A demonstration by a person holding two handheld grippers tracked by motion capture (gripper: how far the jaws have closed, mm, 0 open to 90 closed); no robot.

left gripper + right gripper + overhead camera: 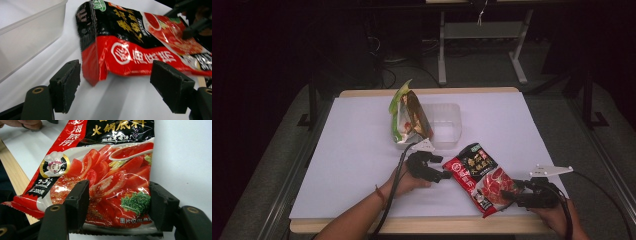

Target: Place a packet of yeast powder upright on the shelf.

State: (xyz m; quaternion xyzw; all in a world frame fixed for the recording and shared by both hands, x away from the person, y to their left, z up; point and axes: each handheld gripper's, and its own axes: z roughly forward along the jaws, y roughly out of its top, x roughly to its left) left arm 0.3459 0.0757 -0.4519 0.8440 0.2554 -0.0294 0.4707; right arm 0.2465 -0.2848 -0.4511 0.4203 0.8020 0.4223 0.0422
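White table (362, 150) in dark room. Clear tub (447, 125) w/ snack bag (409, 117) leaning in. Left gripper (115, 87) jaws wide, off red sauce pouch (125, 50); right gripper (117, 202) clamps pouch's end.

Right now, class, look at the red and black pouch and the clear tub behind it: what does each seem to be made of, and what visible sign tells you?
Red and black pouch: probably thin glossy plastic film; it creases, and glare streaks its printed face.
Clear tub: seemingly stiff translucent plastic, slightly frosted; the white table shows through its walls, which keep their shape.
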